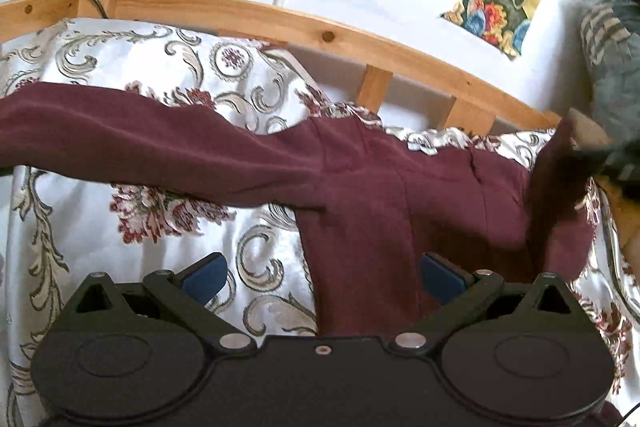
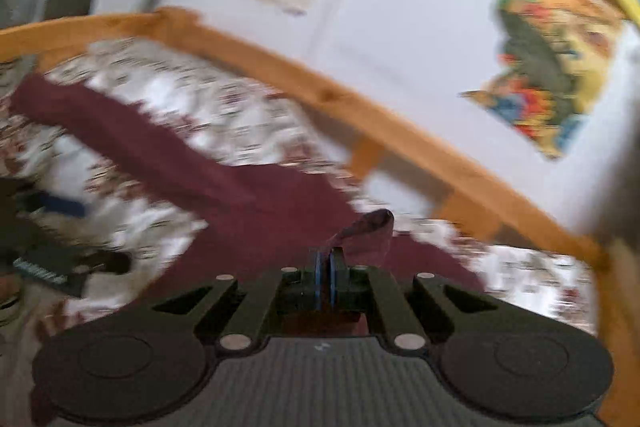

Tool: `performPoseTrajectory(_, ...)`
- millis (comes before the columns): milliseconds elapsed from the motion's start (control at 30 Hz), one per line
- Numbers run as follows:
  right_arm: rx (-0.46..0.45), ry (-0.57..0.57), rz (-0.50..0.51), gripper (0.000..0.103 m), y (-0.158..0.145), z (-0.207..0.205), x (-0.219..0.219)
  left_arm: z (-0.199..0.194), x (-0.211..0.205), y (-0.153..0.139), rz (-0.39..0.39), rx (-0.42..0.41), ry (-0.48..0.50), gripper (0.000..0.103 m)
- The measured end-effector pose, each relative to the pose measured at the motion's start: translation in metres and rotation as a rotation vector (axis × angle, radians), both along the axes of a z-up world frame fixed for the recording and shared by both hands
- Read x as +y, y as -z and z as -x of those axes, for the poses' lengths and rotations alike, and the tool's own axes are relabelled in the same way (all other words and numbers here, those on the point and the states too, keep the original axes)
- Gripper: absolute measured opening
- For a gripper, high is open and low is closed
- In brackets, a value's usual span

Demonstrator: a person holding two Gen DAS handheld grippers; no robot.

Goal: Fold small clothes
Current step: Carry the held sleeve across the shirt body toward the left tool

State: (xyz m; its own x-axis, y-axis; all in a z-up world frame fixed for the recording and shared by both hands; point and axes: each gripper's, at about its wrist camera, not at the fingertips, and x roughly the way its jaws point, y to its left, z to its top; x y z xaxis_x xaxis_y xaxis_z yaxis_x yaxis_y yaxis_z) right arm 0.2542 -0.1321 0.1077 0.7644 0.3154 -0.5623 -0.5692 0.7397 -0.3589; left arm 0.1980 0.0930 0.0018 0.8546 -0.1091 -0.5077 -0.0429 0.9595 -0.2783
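Where wood rail (image 1: 248,13) curves: floral bedspread (image 1: 80,251)

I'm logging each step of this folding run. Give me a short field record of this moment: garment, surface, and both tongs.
garment: maroon garment, spread out, long part stretching to the left in the left wrist view
surface: floral bedspread inside a wooden bed frame
left tongs: open, above the garment, nothing between the pads
right tongs: shut on a pinched-up fold of the garment
image quality: right wrist view blurred

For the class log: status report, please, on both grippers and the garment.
Left gripper open, empty. Right gripper shut on maroon garment, corner lifted. Patterned bedspread underneath; nothing blocking.
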Motion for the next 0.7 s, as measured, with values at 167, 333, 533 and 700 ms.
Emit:
performPoseTrajectory(167, 0.091, -0.086, -0.004, 0.009, 0.04, 0.02, 0.025, -0.002, 0.009, 0.003, 0.018, 0.009, -0.054, 0.102)
performPoseTrajectory(333, 0.168, -0.109, -0.046, 0.059, 0.056, 0.029, 0.004, -0.006, 0.013, 0.012, 0.046, 0.01, -0.052, 0.102)
performPoseTrajectory(533, 0.156, 0.068, -0.058, 0.074, 0.057, -0.007, -0.06, -0.017, 0.001, 0.025, 0.063, -0.035, 0.035, 0.102)
performPoseTrajectory(700, 0.12, 0.247, -0.023, 0.074, 0.069, -0.07, -0.116, -0.034, -0.023, 0.046, -0.003, -0.003, 0.102, 0.102)
